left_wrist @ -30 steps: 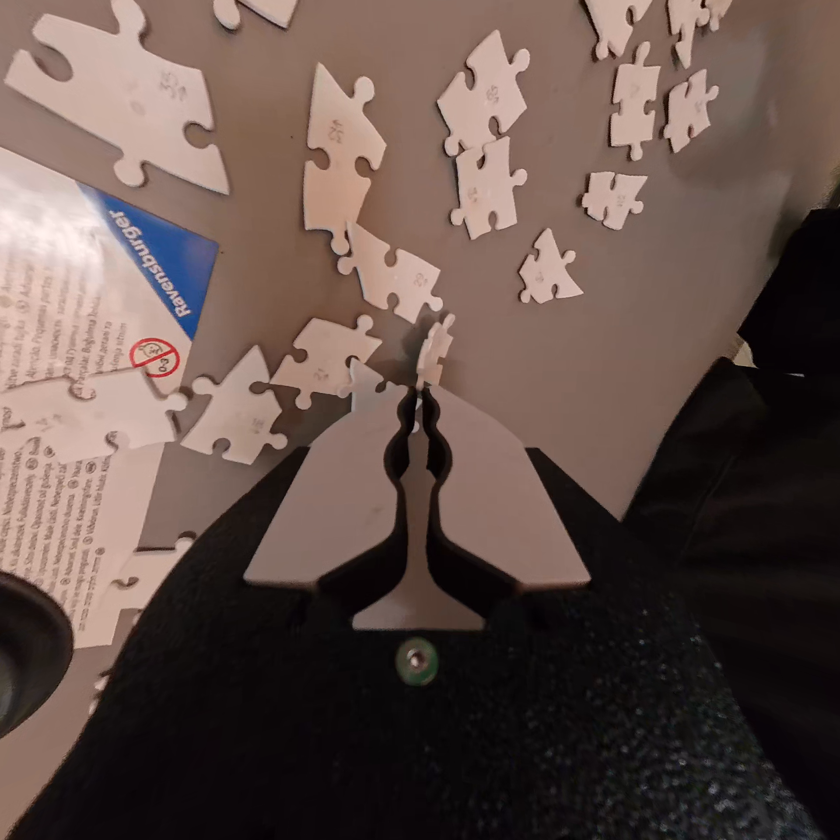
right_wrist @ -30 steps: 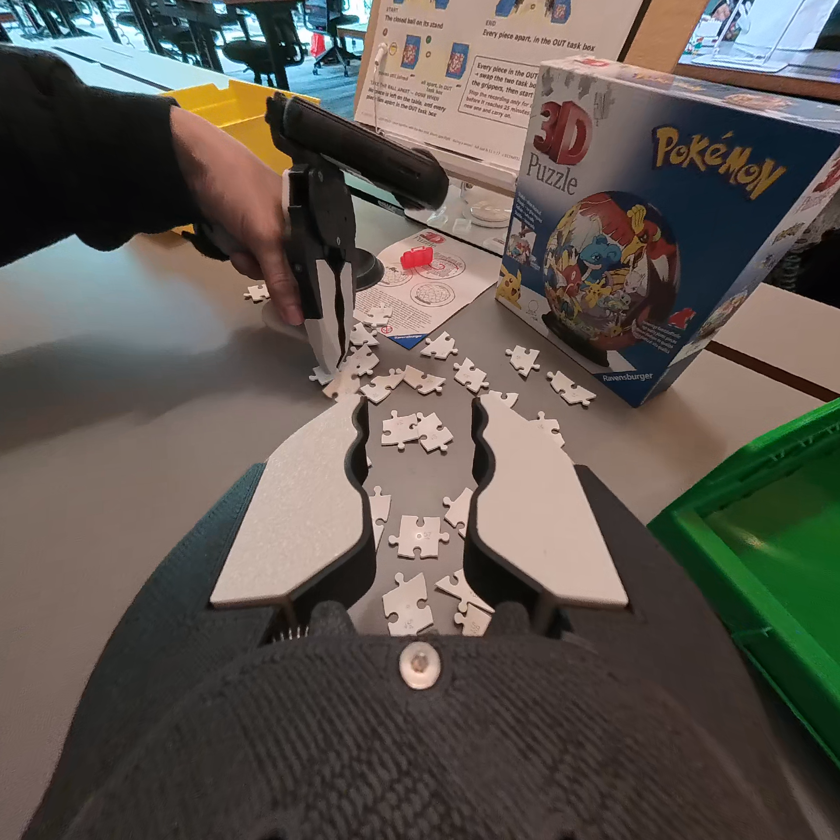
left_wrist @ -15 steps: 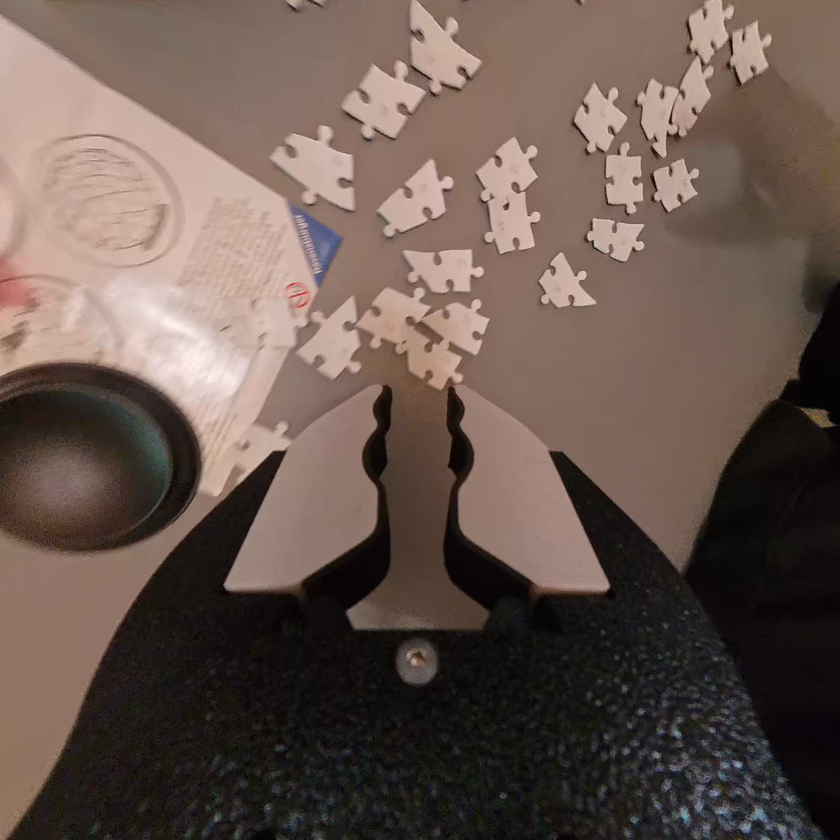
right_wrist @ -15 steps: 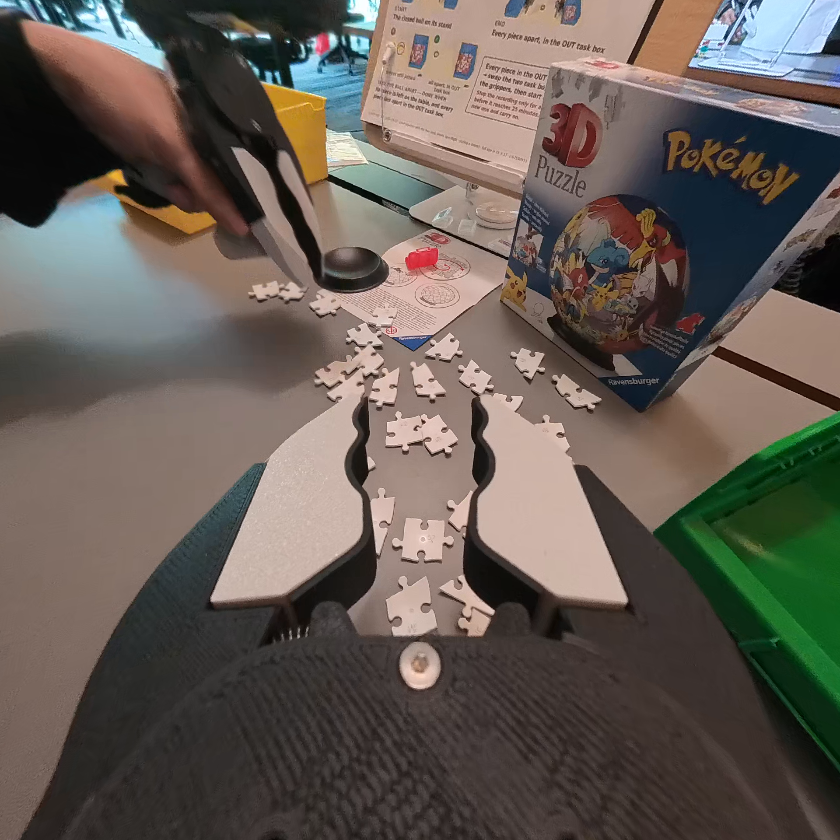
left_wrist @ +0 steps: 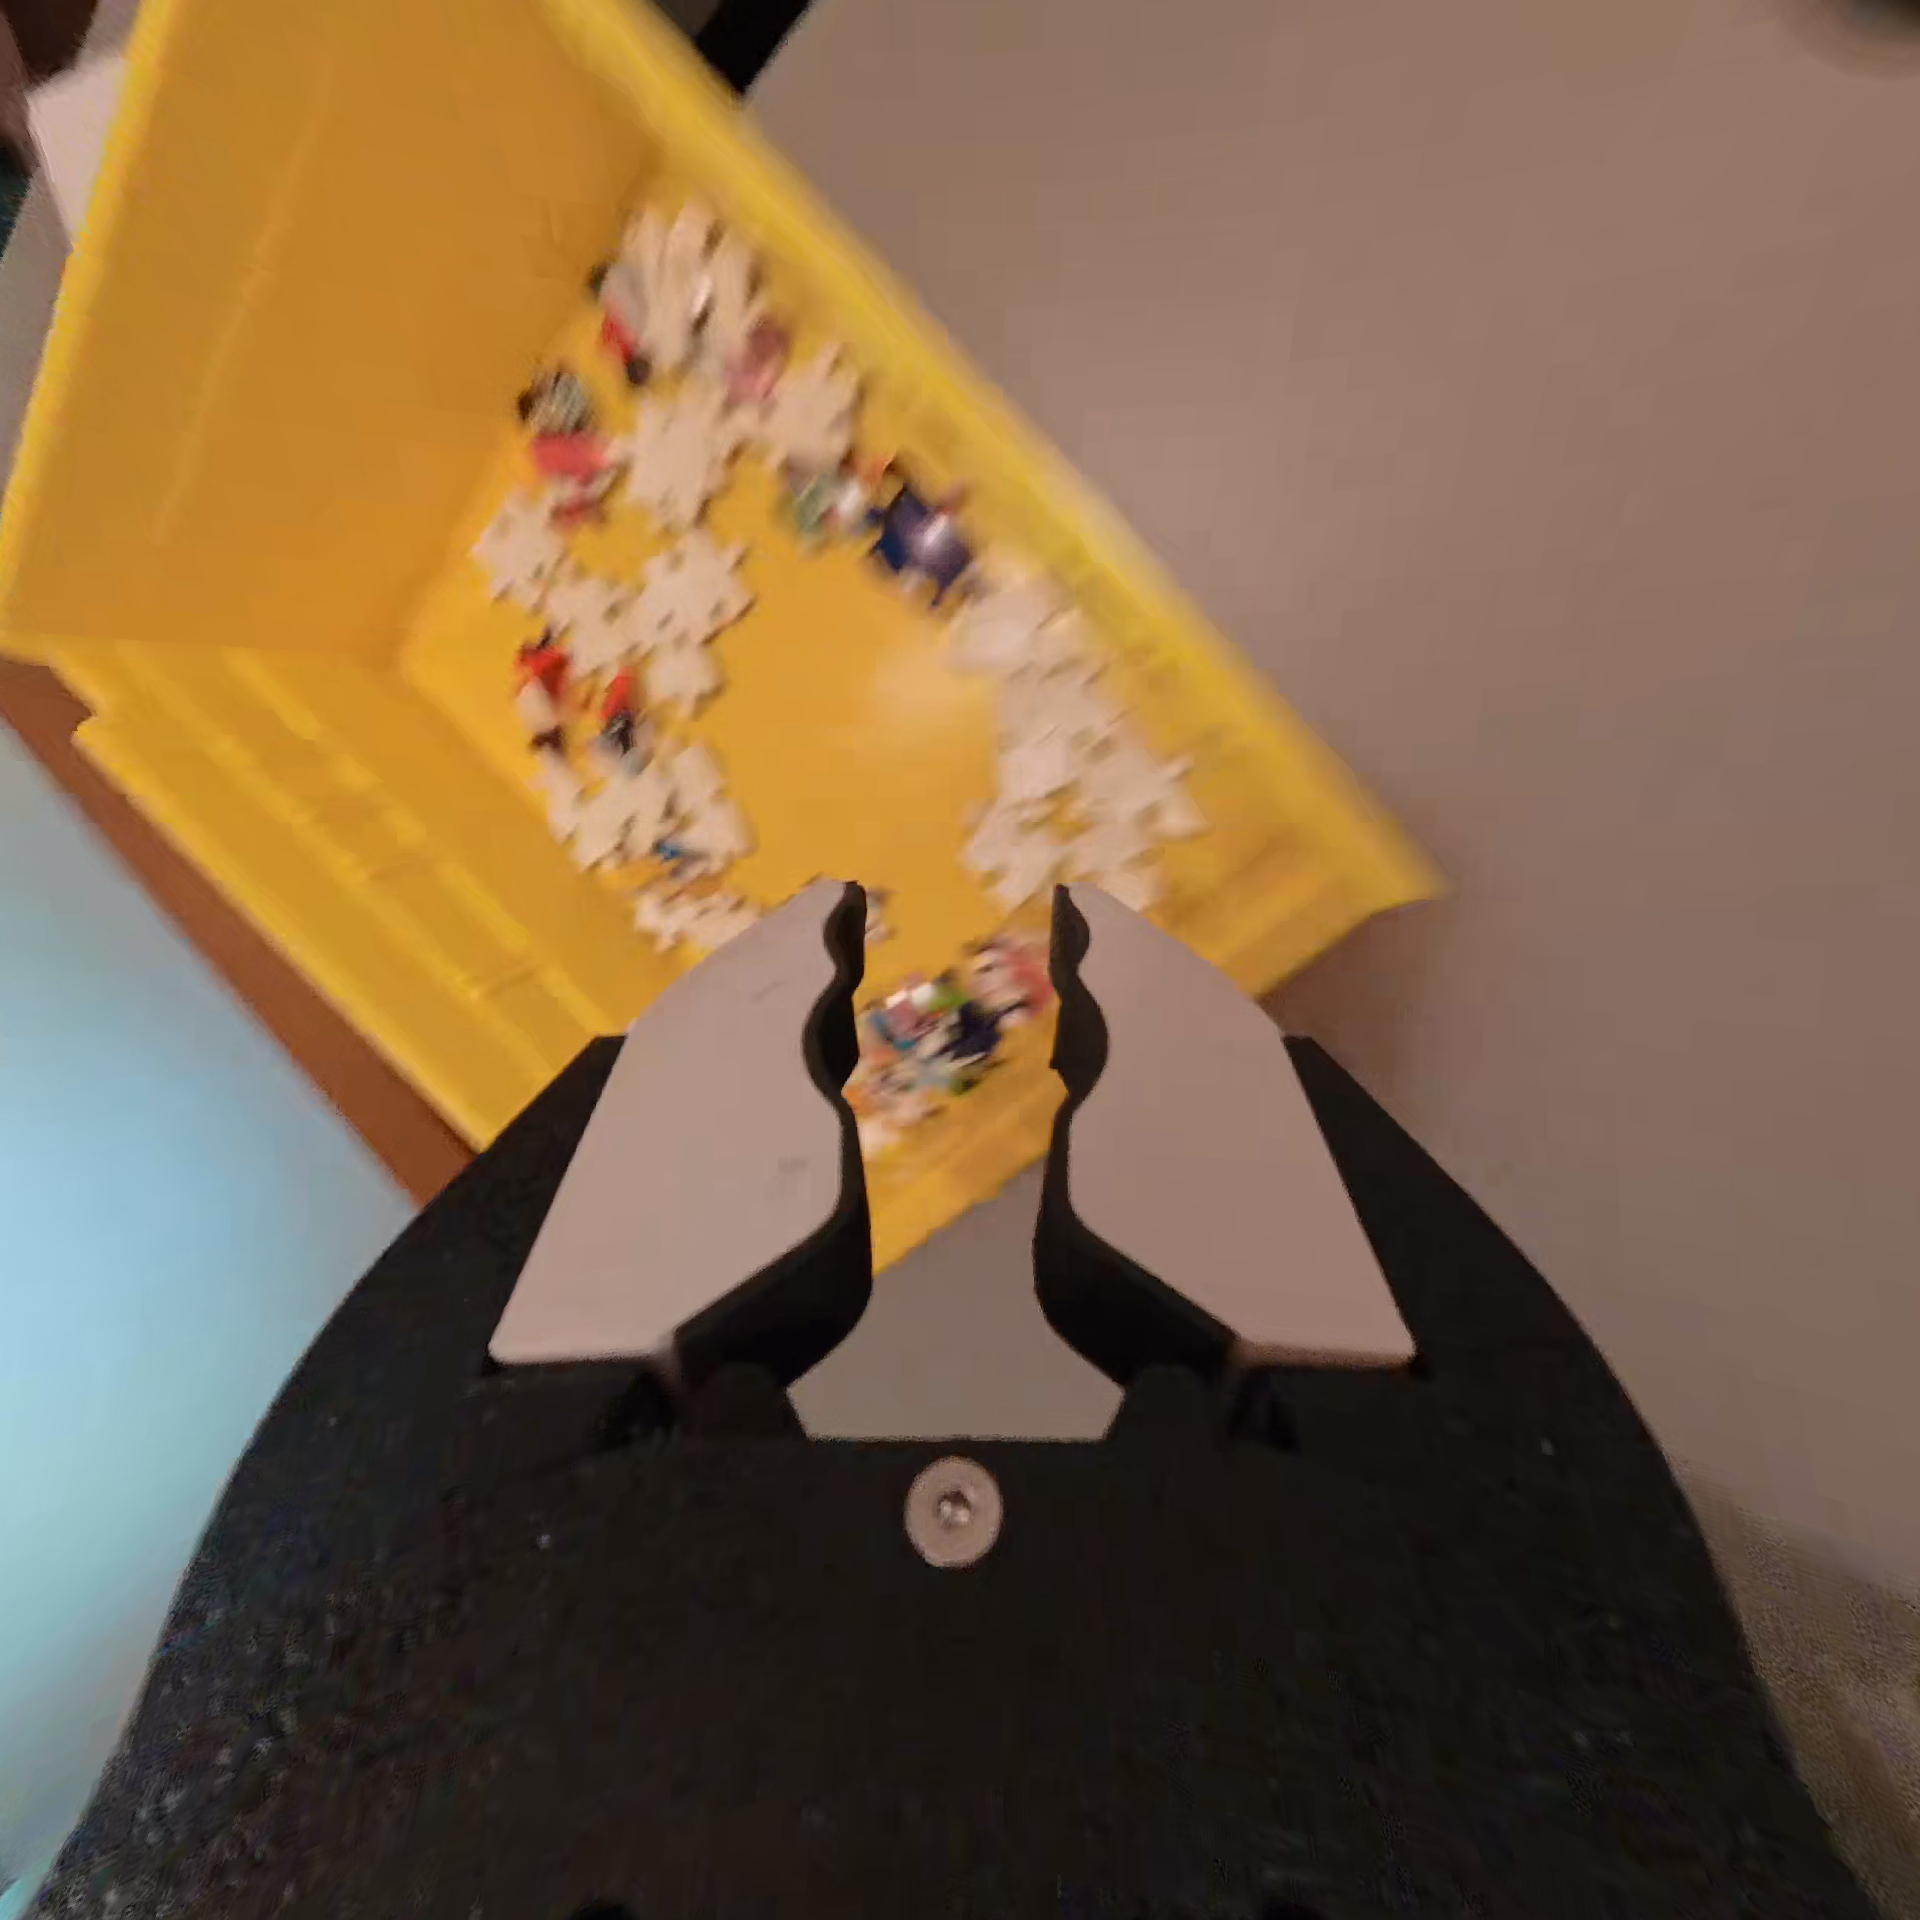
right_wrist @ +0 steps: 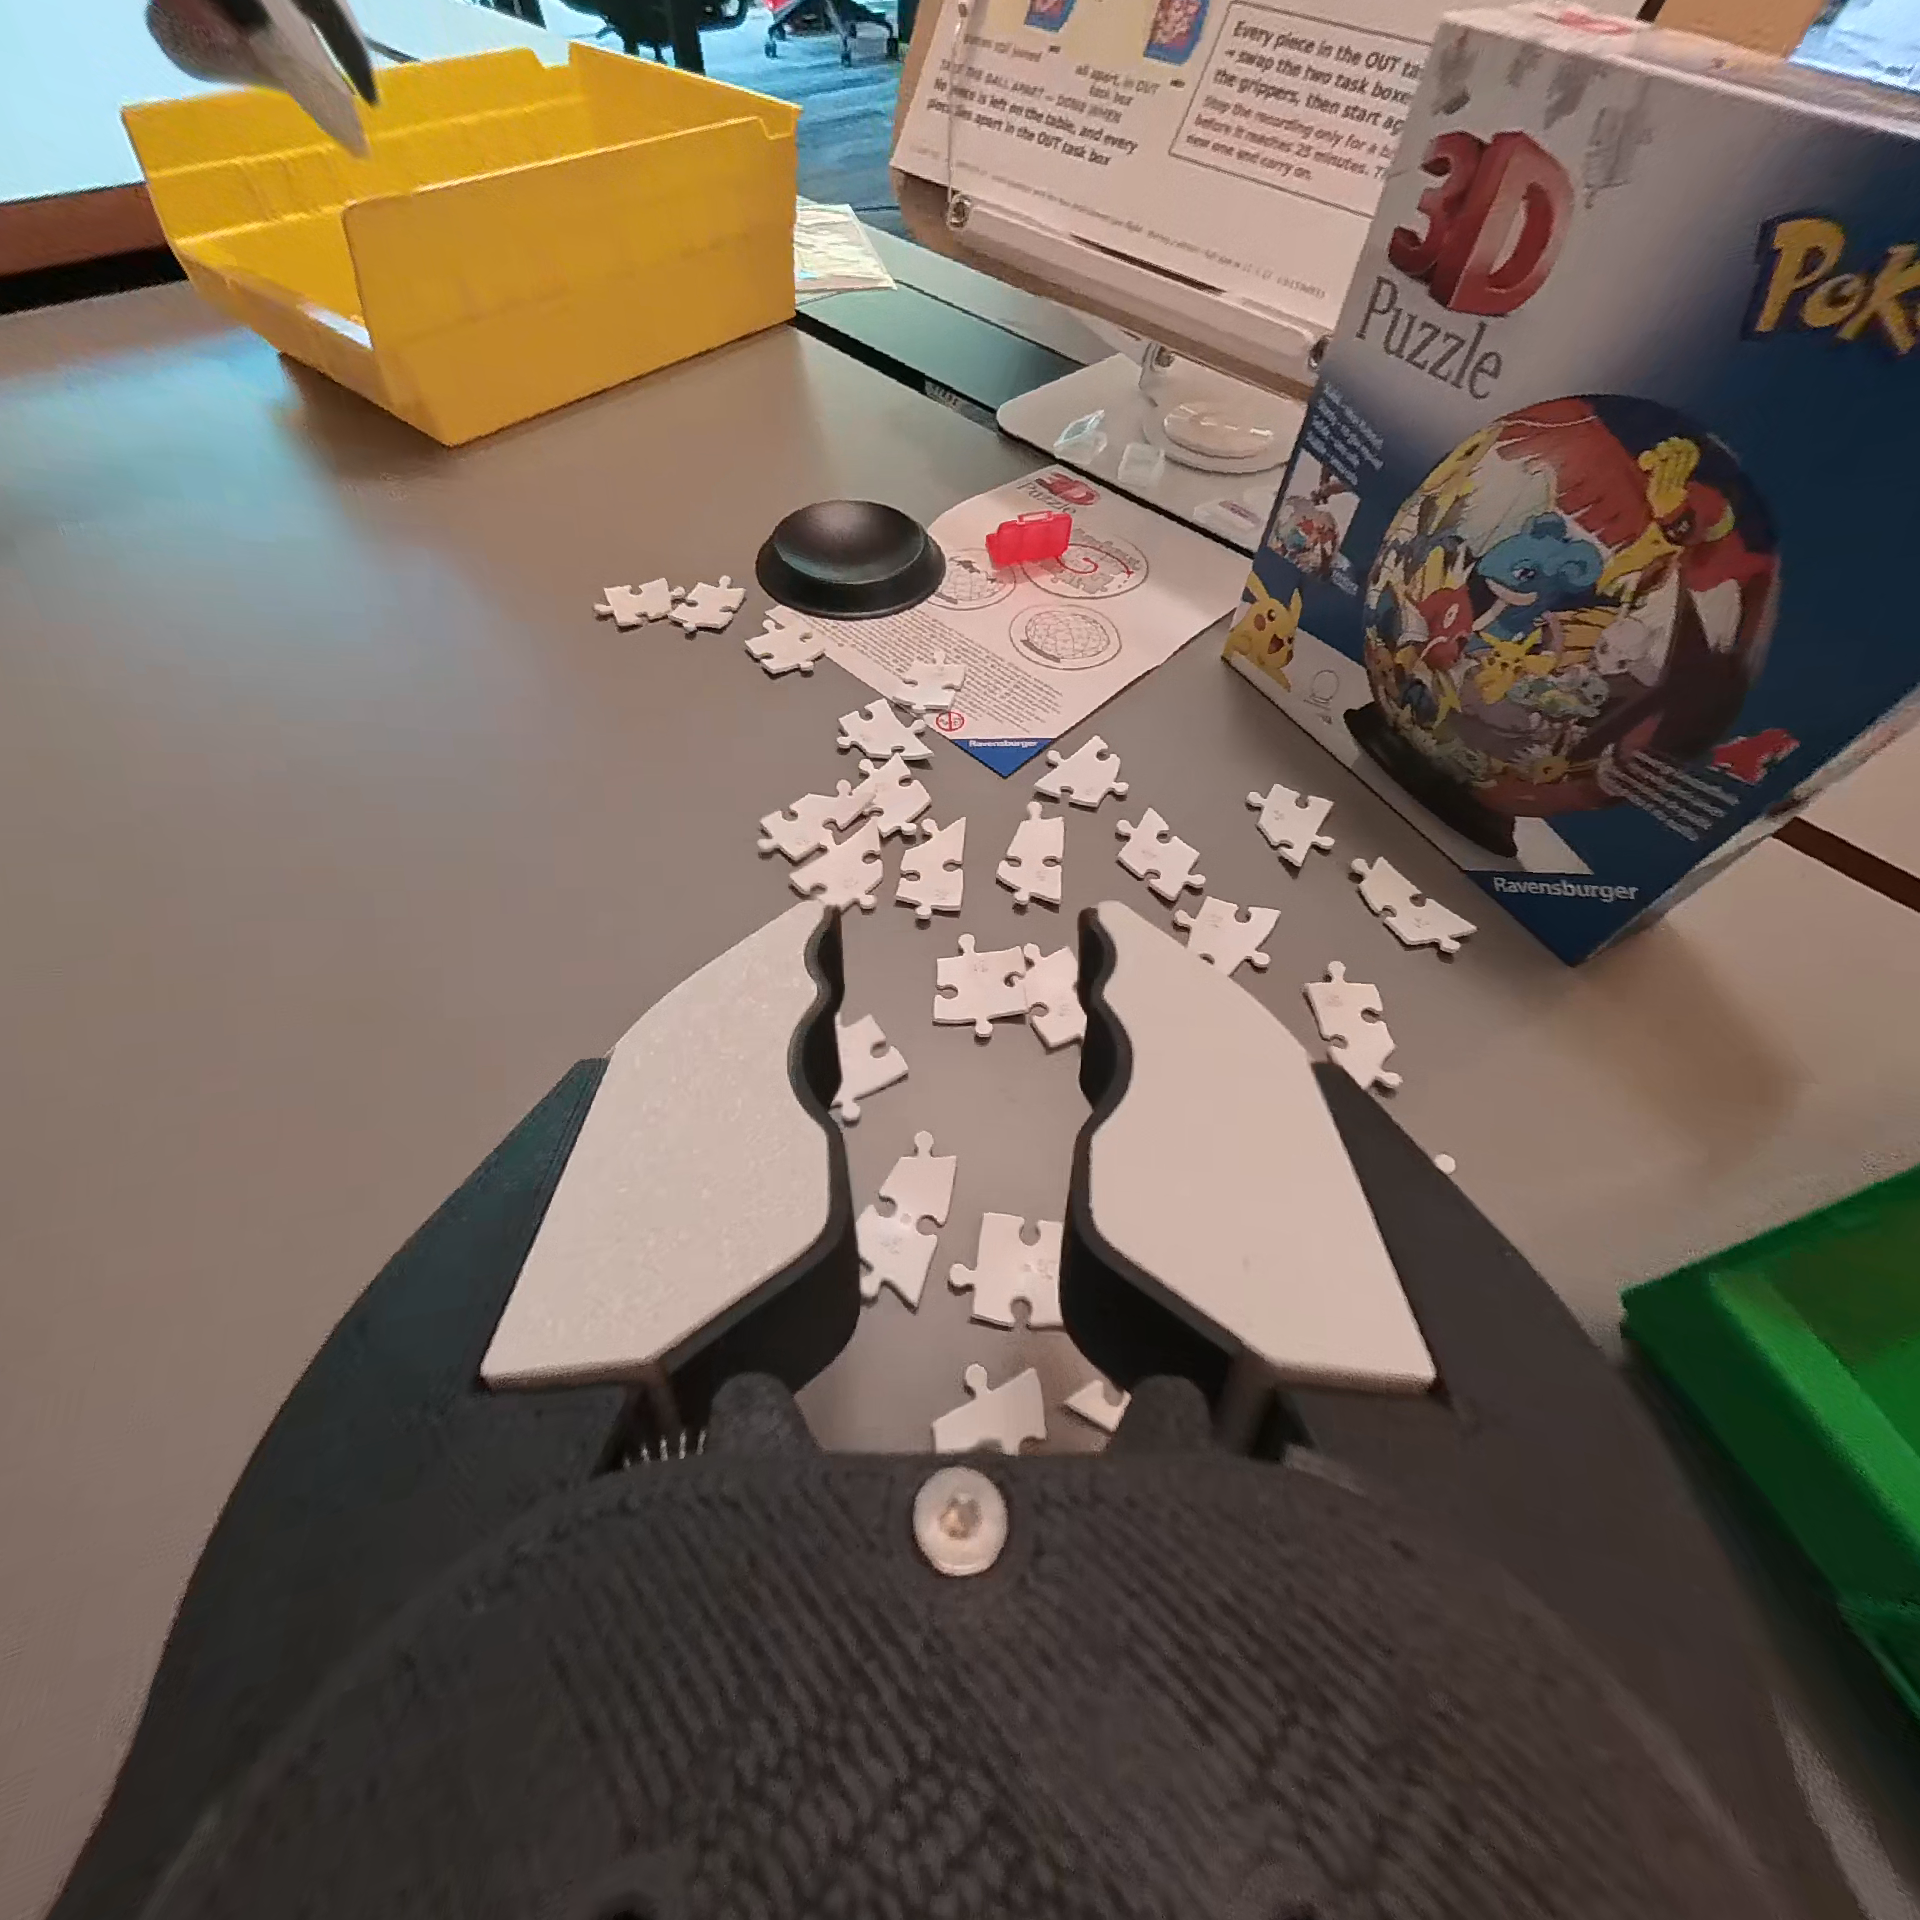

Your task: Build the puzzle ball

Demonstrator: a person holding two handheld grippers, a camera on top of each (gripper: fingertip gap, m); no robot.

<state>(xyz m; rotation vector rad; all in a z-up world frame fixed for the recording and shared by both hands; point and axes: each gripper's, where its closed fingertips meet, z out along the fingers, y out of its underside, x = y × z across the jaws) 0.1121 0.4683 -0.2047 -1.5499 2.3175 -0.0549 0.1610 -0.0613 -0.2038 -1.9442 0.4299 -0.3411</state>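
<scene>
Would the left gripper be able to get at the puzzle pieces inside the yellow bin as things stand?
Probably yes. The left gripper hangs open and empty above the yellow bin, whose top is uncovered, and nothing lies between it and the puzzle pieces on the bin floor. The view is blurred, though.

Bare grey table (right_wrist: 312, 831) left of the right gripper (right_wrist: 956, 920); scattered puzzle pieces (right_wrist: 977, 987) ahead, puzzle box (right_wrist: 1621, 499) blocking front-right, green bin (right_wrist: 1808, 1382) right.

Left wrist view dim, warm-tinted, heavily motion-blurred: yellow bin (left_wrist: 312, 436) and its puzzle pieces (left_wrist: 665, 623) smeared. Right wrist view sharp, evenly lit; soft shadows on grey table (right_wrist: 312, 831), fisheye bending at edges, blurred top-left corner.
</scene>
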